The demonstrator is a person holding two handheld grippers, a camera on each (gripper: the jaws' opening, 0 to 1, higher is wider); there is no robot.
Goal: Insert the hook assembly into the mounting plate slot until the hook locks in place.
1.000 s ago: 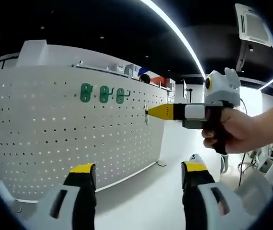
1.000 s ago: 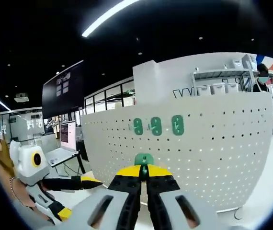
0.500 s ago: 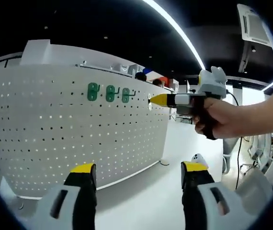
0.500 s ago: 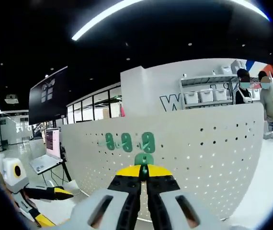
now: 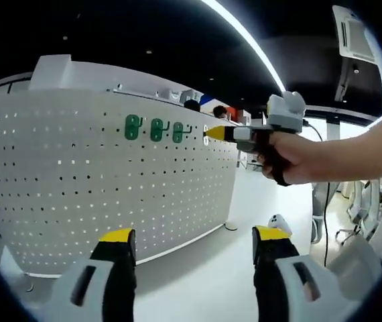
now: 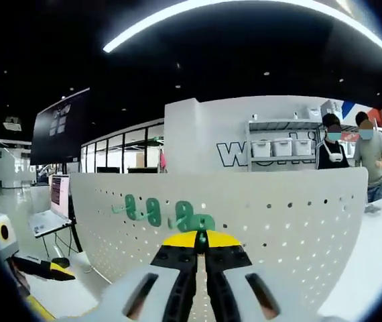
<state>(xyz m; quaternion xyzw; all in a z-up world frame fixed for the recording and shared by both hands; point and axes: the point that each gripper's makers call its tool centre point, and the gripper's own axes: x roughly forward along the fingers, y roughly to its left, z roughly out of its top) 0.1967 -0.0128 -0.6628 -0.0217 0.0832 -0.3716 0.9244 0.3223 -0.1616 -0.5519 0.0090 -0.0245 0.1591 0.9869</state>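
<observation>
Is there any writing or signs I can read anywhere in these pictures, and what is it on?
"WO...": large dark letters on the white back wall, cut off by the shelf; the rest is hidden.
Dark screen: pale marks, too small to read.
Pegboard, green hooks: no text.

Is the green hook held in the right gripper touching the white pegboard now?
Cannot tell. In the right gripper view, the green hook overlaps the pegboard above the shut jaws, hiding any gap. In the left gripper view, the right gripper tip is too small.
</observation>
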